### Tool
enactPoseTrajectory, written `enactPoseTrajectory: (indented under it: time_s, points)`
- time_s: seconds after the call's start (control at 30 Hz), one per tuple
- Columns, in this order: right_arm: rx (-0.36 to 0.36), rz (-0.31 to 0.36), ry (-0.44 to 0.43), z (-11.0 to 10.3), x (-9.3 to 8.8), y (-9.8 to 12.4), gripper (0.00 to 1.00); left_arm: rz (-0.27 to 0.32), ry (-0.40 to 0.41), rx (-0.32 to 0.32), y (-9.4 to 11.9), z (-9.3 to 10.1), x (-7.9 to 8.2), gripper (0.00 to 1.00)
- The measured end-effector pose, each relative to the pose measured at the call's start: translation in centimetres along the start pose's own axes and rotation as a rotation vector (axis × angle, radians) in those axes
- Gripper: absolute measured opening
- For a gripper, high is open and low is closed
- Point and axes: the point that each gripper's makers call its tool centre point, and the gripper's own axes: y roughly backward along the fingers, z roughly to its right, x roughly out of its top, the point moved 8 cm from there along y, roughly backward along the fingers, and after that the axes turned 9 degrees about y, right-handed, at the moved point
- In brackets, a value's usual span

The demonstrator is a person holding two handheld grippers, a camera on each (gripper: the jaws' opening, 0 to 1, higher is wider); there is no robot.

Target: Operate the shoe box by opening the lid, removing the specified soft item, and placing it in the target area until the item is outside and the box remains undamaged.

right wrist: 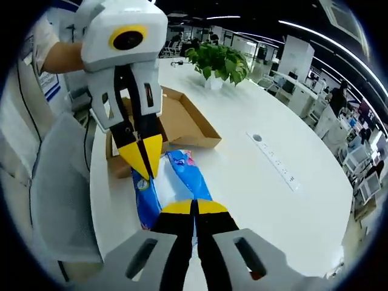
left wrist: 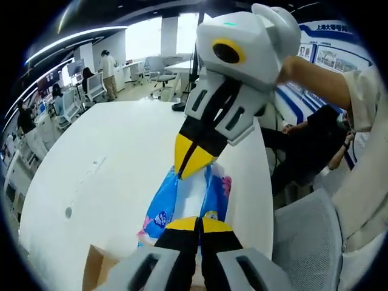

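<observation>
A soft blue and white pack is stretched between both grippers over the white table, in front of the box. My right gripper is shut on its near end. My left gripper comes in from the upper left and is shut on its far end. In the left gripper view the same pack runs from my left gripper up to the right gripper. The brown cardboard shoe box lies open behind the pack. I cannot tell if the pack touches the table.
A grey mesh chair stands at the table's edge to the left. A potted green plant sits at the far end, and a socket strip is set into the tabletop. A corner of the box shows in the left gripper view. People sit at desks behind.
</observation>
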Motion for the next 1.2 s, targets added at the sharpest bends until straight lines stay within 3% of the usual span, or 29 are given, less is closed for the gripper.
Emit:
enactPoseTrajectory:
  time_s: [1.2]
  points:
    - [-0.019, -0.094, -0.003, 3.9, -8.7, 2.8, 0.00, -0.014, -0.004, -0.130, -9.9, 0.5, 5.6, 0.00]
